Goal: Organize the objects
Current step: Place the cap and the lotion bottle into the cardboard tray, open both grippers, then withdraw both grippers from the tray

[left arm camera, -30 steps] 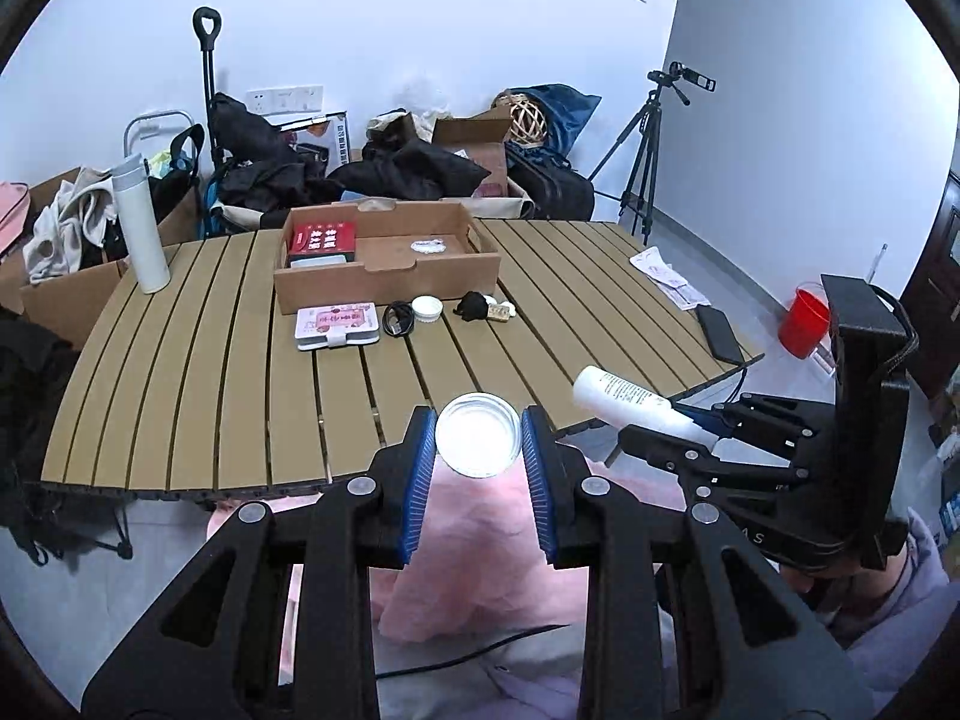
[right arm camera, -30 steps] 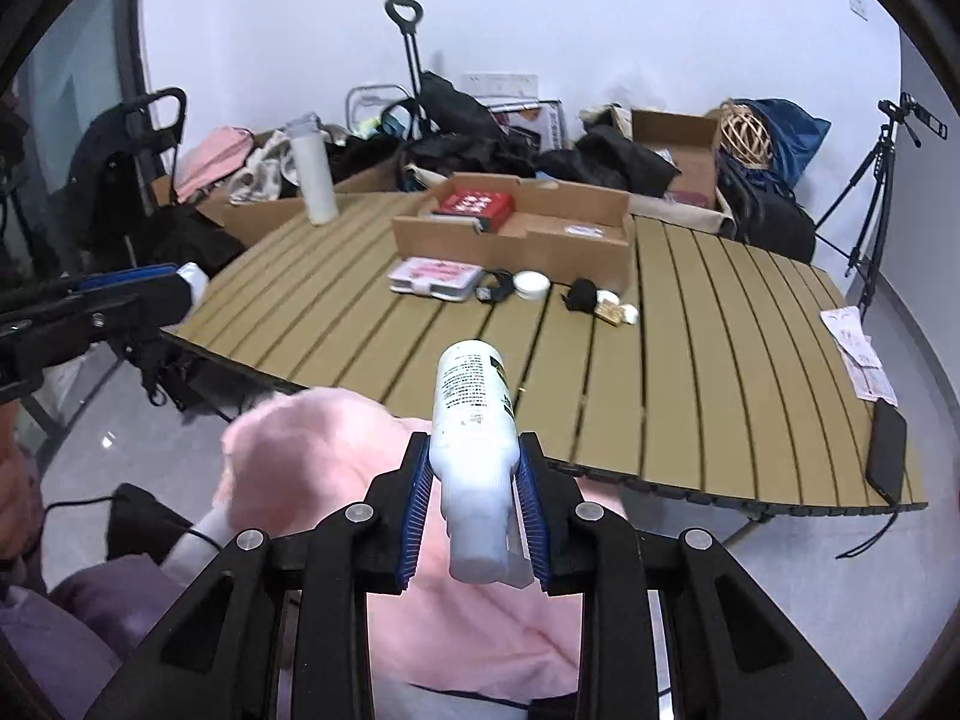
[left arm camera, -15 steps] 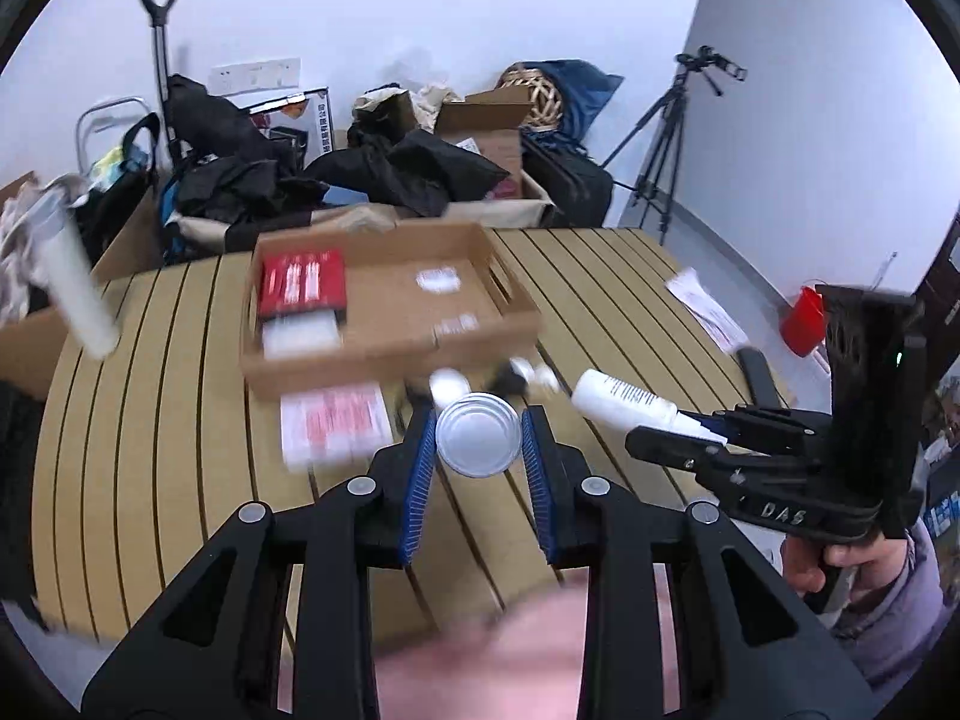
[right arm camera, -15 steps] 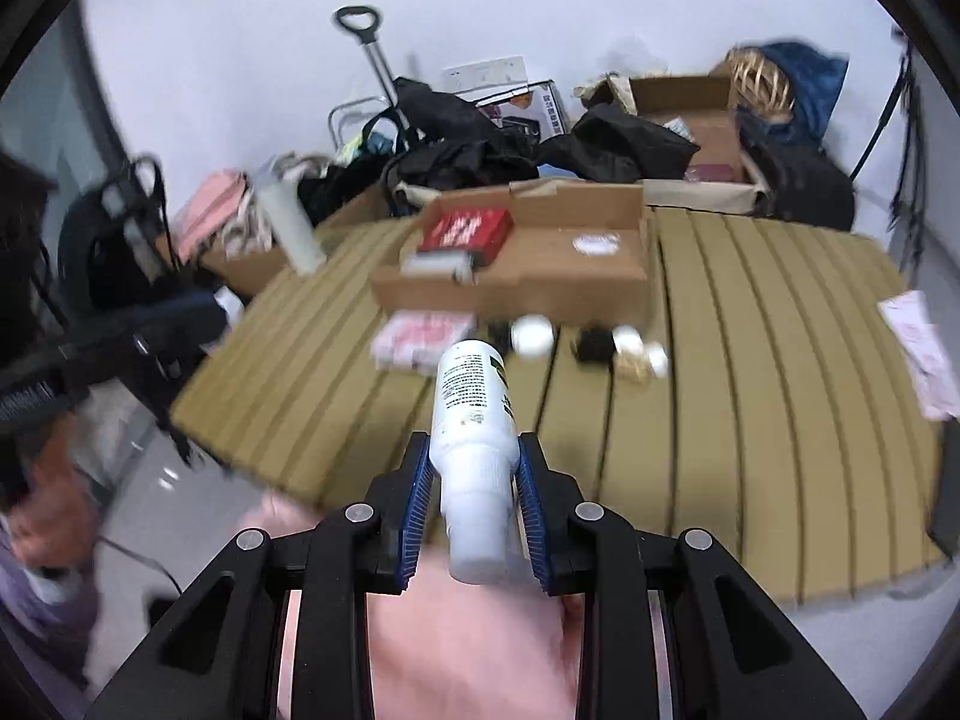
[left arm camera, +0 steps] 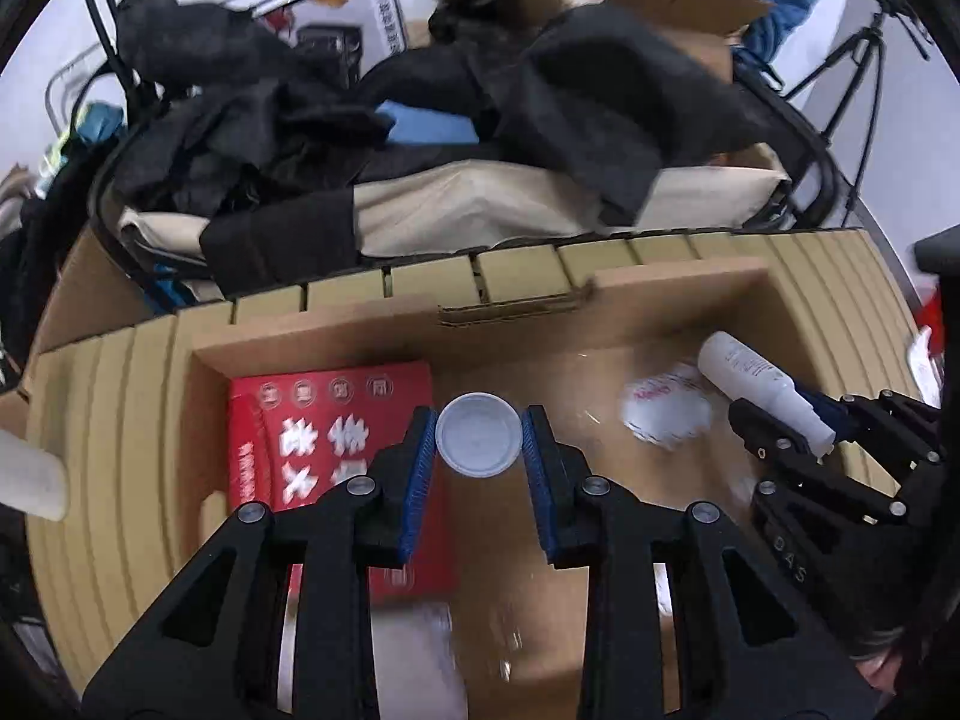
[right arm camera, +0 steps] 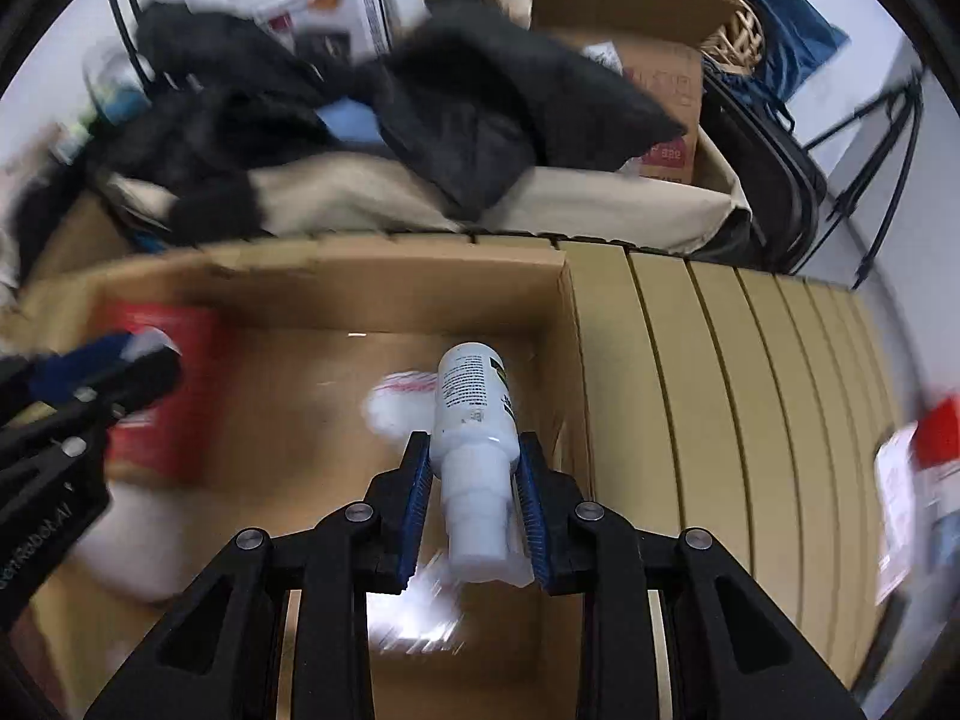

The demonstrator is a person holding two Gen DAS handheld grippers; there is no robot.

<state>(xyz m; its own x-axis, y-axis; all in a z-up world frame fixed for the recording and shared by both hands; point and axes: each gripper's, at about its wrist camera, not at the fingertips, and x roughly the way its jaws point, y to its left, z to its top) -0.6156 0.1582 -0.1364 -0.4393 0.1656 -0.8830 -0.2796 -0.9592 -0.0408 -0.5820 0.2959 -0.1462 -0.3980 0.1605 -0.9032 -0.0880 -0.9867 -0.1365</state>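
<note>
Cluttered home room, piled clothes [left arm camera: 588, 90], slatted table [right arm camera: 720, 390]

Both wrist cameras look steeply down from close above the open cardboard box [left arm camera: 336, 336] on the slatted table [right arm camera: 720, 390].

The left wrist view sits over the box's left half, facing its far wall and the pile of dark clothes [left arm camera: 600, 108] beyond it; the red carton [left arm camera: 324, 420] lies just under its fingers.

The right wrist view hangs over the box's right half, its right wall running just beside the fingers.

They share the box floor, the white packet [left arm camera: 663, 414] on it, the far wall and the clothes pile. Each view also catches the other gripper at its edge.
</note>
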